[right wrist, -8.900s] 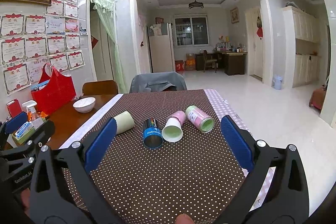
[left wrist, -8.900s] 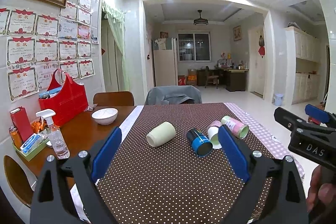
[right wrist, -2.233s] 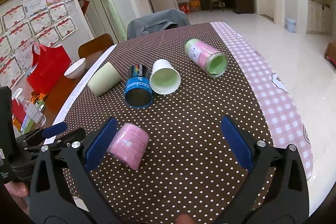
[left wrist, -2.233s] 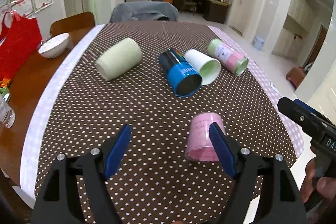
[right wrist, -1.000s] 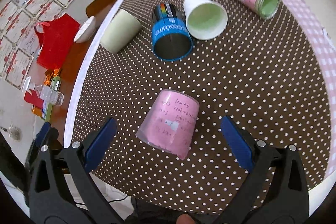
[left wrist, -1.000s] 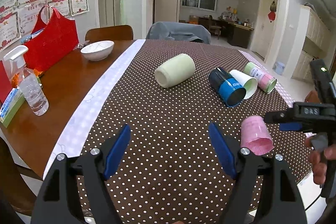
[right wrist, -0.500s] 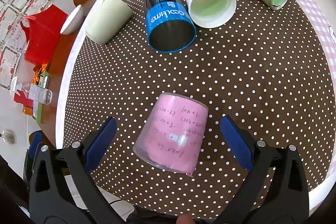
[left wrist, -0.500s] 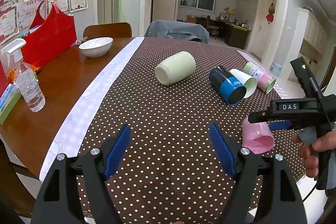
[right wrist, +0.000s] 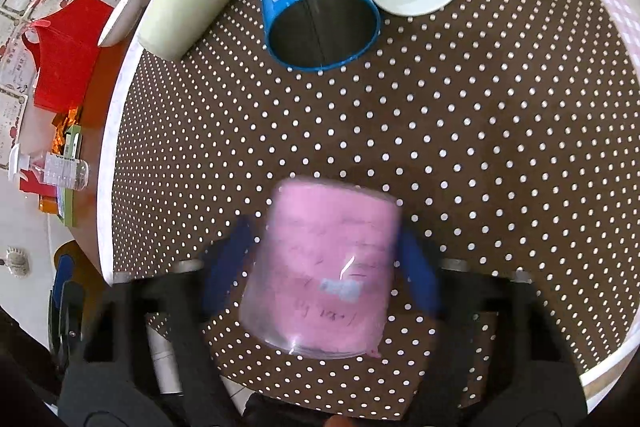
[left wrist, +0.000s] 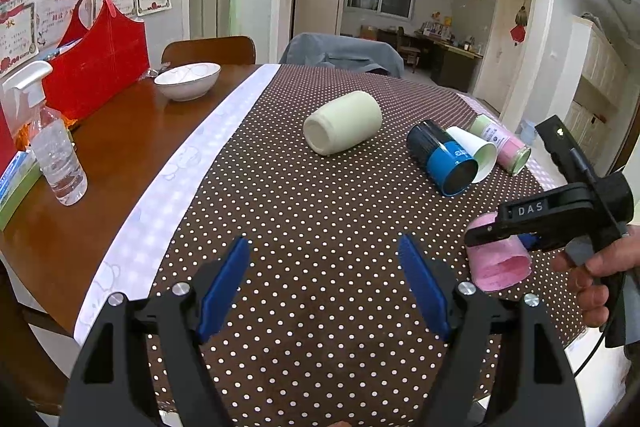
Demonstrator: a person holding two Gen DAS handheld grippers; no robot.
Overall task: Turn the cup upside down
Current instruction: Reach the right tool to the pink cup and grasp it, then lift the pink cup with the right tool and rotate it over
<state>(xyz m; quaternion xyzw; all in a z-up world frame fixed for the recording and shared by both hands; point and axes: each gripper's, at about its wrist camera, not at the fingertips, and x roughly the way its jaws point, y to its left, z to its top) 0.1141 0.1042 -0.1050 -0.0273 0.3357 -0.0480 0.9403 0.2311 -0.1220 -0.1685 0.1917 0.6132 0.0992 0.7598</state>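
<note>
The pink cup (right wrist: 324, 267) lies near the table's front edge on the brown dotted cloth (right wrist: 480, 147). My right gripper (right wrist: 320, 267) has its blue fingers (right wrist: 224, 267) closed in on both sides of the cup; the view is blurred. In the left wrist view the pink cup (left wrist: 500, 259) lies under my right gripper (left wrist: 496, 231), its open mouth toward me. My left gripper (left wrist: 324, 283) is open and empty above the cloth's front middle.
A cream cup (left wrist: 344, 127), a blue-black can (left wrist: 444, 155), a white paper cup (left wrist: 476, 151) and a pink-green jar (left wrist: 504, 143) lie on their sides farther back. A white bowl (left wrist: 188, 81), red bag (left wrist: 96, 59) and spray bottle (left wrist: 56, 151) stand on the left wood.
My right gripper has come down over the pink cup and its fingers have closed in on the cup's sides. My left gripper has stayed open and barely moved.
</note>
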